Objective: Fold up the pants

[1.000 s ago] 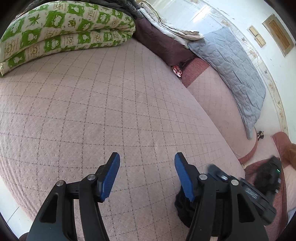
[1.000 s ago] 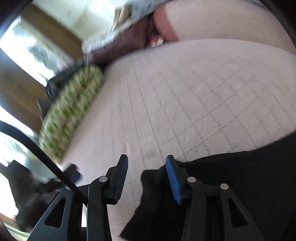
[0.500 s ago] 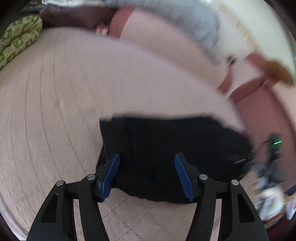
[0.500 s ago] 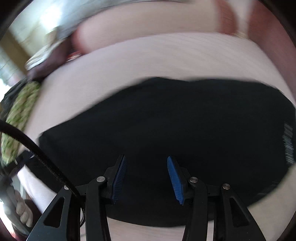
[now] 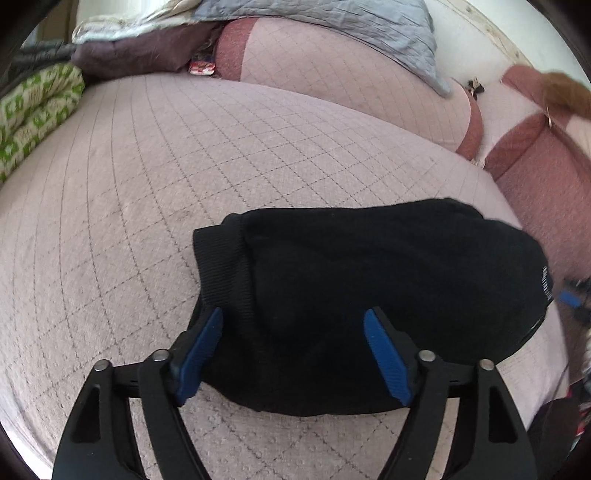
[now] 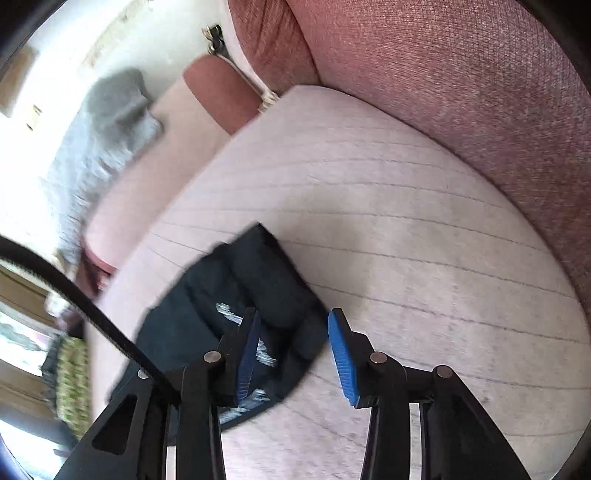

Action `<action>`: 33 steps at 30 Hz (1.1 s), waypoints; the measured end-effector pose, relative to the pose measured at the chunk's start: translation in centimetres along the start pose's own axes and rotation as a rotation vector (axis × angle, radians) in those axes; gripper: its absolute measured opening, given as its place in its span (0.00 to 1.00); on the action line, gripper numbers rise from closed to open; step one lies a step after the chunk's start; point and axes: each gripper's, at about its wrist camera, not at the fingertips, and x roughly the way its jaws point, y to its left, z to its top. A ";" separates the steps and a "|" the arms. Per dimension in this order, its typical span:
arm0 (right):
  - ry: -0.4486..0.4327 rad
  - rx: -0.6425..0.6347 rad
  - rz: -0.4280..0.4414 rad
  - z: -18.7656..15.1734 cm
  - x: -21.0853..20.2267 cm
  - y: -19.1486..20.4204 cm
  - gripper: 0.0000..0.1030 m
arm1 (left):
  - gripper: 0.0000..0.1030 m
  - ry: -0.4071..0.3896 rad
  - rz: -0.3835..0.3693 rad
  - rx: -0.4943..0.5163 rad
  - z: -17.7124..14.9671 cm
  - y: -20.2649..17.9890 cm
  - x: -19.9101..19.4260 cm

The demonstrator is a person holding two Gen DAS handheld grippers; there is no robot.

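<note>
black pants (image 5: 369, 288) bunched on bed (image 5: 147, 184); soft, limp, light; left claw (image 5: 293, 354) open above; right claw (image 6: 291, 354) open, view blurred; grab ribbed band probably.

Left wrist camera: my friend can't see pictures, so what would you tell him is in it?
Black pants lie folded into a compact bundle on a pinkish quilted bed cover. The left hand-held gripper is open above the bundle's near edge, holding nothing. A green-patterned quilt lies far left and a grey blanket at the back.
</note>
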 end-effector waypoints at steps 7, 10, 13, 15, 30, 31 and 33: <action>0.067 0.002 -0.059 0.1 4.2 2.5 0.45 | 0.80 -0.020 0.058 0.070 -0.3 -1.8 0.0; 0.041 -0.028 -0.083 -0.3 4.5 3.5 0.28 | 0.80 -0.019 0.040 0.046 -0.1 -1.5 -0.3; 0.014 -0.043 -0.058 -0.7 3.2 4.0 0.10 | 0.80 -0.011 0.014 0.016 0.2 -1.0 -0.4; -0.012 -0.046 -0.050 -0.8 1.6 4.0 0.10 | 0.80 -0.004 0.004 -0.003 0.5 -0.7 -0.4; -0.087 -0.147 -0.185 -4.2 -1.9 6.9 0.35 | 0.83 0.065 0.042 -0.056 0.4 1.0 -0.1; -0.063 -0.169 -0.109 -4.5 -1.4 8.2 0.46 | 0.83 0.066 0.047 -0.051 0.4 1.0 0.0; 0.017 -0.162 -0.013 -4.9 0.5 9.2 0.49 | 0.84 0.065 0.045 -0.048 0.5 1.0 -0.1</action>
